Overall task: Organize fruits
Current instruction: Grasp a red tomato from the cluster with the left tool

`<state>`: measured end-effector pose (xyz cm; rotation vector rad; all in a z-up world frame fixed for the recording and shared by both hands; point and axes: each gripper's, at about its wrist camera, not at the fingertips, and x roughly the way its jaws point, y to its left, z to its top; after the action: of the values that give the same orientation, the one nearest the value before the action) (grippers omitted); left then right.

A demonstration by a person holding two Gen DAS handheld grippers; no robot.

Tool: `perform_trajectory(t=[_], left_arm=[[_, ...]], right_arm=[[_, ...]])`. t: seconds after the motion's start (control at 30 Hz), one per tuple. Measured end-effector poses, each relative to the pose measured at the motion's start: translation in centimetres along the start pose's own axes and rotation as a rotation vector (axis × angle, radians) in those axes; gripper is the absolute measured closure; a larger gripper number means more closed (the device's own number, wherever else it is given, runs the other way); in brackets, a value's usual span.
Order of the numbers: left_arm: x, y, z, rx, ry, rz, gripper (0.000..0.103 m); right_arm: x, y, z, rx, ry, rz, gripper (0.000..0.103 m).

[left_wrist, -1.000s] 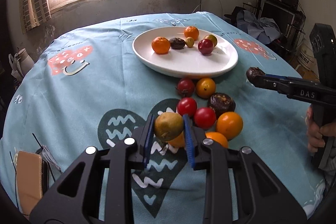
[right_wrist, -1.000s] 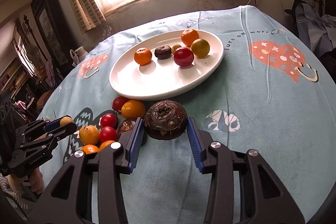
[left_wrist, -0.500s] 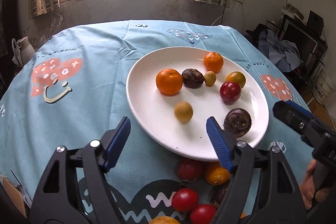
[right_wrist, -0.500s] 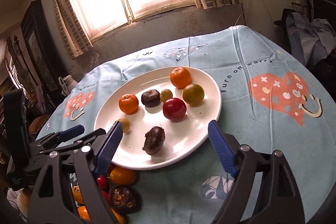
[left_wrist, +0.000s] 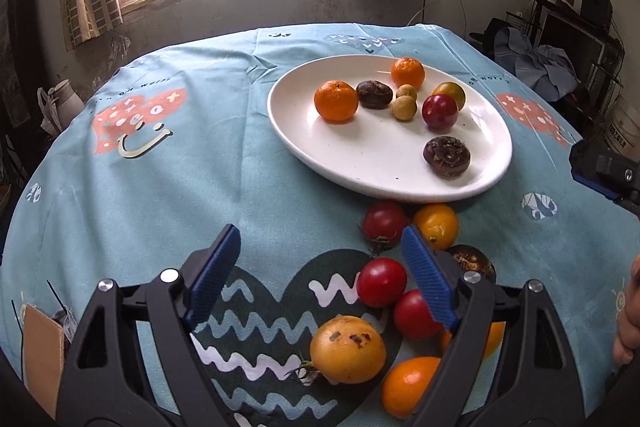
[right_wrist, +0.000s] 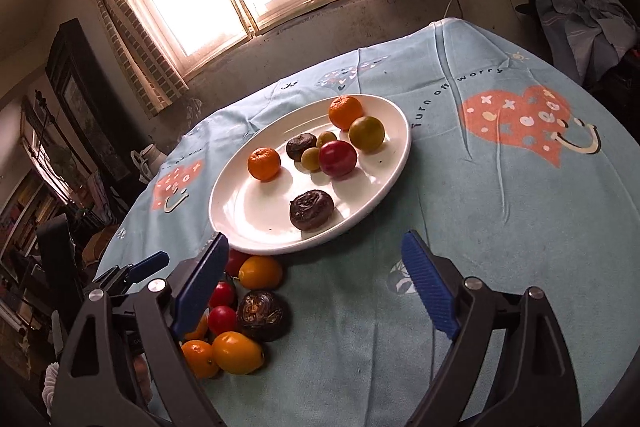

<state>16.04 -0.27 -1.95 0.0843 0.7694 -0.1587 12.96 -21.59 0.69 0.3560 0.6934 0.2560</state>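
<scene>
A white oval plate (left_wrist: 384, 163) (right_wrist: 248, 211) holds several fruits: two oranges, two dark passion fruits, a red plum and small yellow-green ones. A loose pile lies on the cloth in front of it: red tomatoes (left_wrist: 382, 281), orange fruits (left_wrist: 436, 225), a yellow fruit (left_wrist: 347, 349) and a dark passion fruit (right_wrist: 262, 315). My left gripper (left_wrist: 320, 275) is open and empty, above the cloth at the pile's left edge. My right gripper (right_wrist: 316, 287) is open and empty, just in front of the plate, with the pile at its left finger.
The round table wears a blue cloth (left_wrist: 168, 187) with red heart prints. A brown object (left_wrist: 42, 355) lies at the near left edge. A window and wall stand behind the table, clutter and furniture to the right.
Both grippers released their fruits on the plate, opened, and pulled back toward me. The small yellow fruit rolled to the others at the plate's back. The dark passion fruit rests at the plate's front.
</scene>
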Motion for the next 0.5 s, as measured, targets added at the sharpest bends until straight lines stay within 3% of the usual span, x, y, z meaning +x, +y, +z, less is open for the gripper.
perform_trajectory(t=[0.27,0.5], left_arm=[[2.3,-1.3,0.2,0.09,0.049,0.034,0.019],[3.8,-1.1,0.9,0.101,0.072,0.021,0.007]], right_arm=[[0.2,-1.1,0.1,0.06,0.023,0.004,0.015],[0.5,-1.3,0.1,0.072,0.032,0.003,0.015]])
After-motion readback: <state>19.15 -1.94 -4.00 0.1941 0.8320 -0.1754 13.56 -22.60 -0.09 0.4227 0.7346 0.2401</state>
